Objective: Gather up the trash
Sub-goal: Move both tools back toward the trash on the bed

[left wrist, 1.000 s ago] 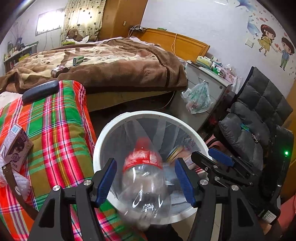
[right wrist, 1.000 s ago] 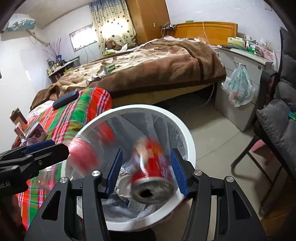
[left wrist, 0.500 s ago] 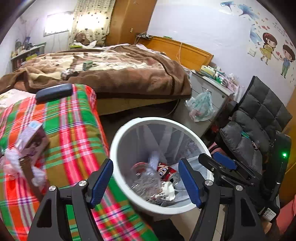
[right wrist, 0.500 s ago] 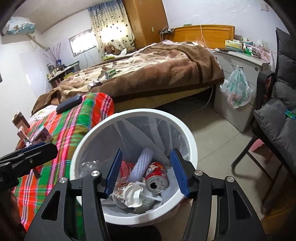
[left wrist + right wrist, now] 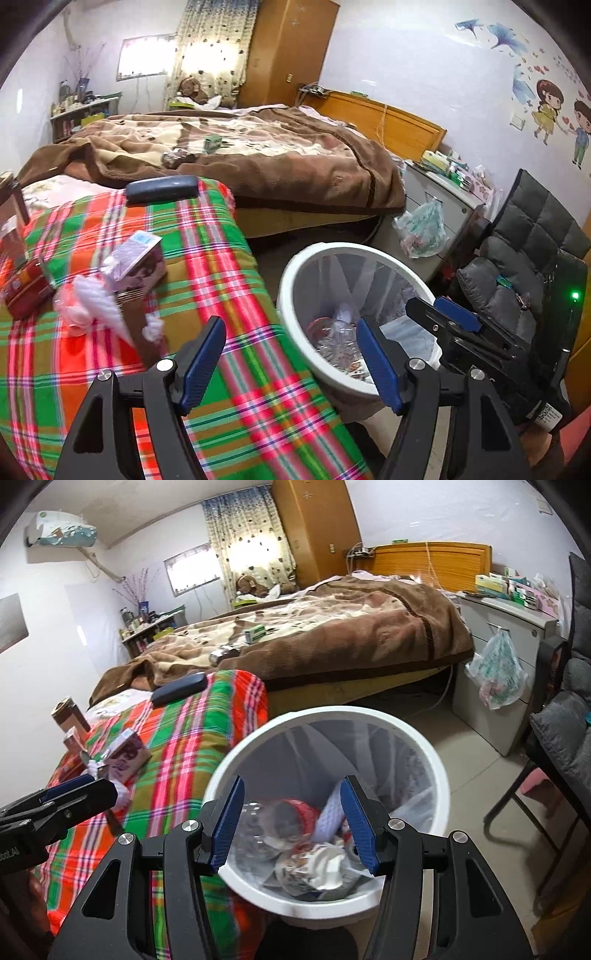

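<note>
Lying in the white bin (image 5: 437,775), the clear bottle (image 5: 269,827) sits below both grippers' wide-open, empty jaws.

A white round bin (image 5: 439,775) with a clear liner stands on the floor beside the plaid bed. Inside lie a crushed clear bottle (image 5: 269,827), a red can (image 5: 347,830) and crumpled wrappers (image 5: 314,867).

Left gripper (image 5: 55,805) body reads partly "oLAI".
</note>
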`<state>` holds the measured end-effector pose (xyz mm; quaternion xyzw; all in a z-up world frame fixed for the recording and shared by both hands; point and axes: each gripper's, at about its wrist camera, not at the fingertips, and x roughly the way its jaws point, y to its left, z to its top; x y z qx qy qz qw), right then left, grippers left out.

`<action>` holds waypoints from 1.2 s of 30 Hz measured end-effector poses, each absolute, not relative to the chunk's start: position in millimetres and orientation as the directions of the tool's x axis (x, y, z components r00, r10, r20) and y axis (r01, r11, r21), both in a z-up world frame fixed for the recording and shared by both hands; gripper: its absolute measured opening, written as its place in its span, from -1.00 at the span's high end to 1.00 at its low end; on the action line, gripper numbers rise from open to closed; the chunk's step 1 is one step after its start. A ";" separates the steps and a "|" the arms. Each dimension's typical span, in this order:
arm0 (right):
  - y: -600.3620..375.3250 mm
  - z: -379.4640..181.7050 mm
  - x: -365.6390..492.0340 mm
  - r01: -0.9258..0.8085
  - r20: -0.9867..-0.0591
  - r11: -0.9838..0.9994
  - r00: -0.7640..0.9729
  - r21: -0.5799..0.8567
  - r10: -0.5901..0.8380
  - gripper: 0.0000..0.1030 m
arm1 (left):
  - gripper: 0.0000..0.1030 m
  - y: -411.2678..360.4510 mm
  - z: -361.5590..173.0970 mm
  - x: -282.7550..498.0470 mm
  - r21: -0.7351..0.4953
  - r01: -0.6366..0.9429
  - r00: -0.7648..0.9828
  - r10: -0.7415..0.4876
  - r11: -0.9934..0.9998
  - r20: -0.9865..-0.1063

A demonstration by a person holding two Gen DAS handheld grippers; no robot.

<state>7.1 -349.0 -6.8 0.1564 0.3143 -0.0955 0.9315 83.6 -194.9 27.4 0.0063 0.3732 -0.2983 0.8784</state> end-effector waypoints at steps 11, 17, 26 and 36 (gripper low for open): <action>-315.2 -0.9 21.8 0.184 -0.601 0.956 0.799 0.228 -0.011 -0.09 | -0.41 -143.2 32.2 83.4 -0.201 0.451 0.608 -0.464 0.869 -0.644; -290.9 -0.5 37.0 0.115 -0.602 0.970 0.798 0.213 0.038 -0.09 | -0.41 -105.2 27.3 91.9 -0.198 0.379 0.636 -0.410 0.904 -0.653; -253.7 -7.4 64.9 0.018 -0.633 0.980 0.766 0.197 0.113 -0.09 | -0.41 -45.0 16.6 112.2 -0.216 0.258 0.667 -0.335 0.942 -0.665; -216.8 -19.4 83.0 -0.081 -0.674 0.973 0.708 0.215 0.208 -0.09 | -0.41 17.2 11.2 136.2 -0.235 0.152 0.690 -0.273 0.960 -0.670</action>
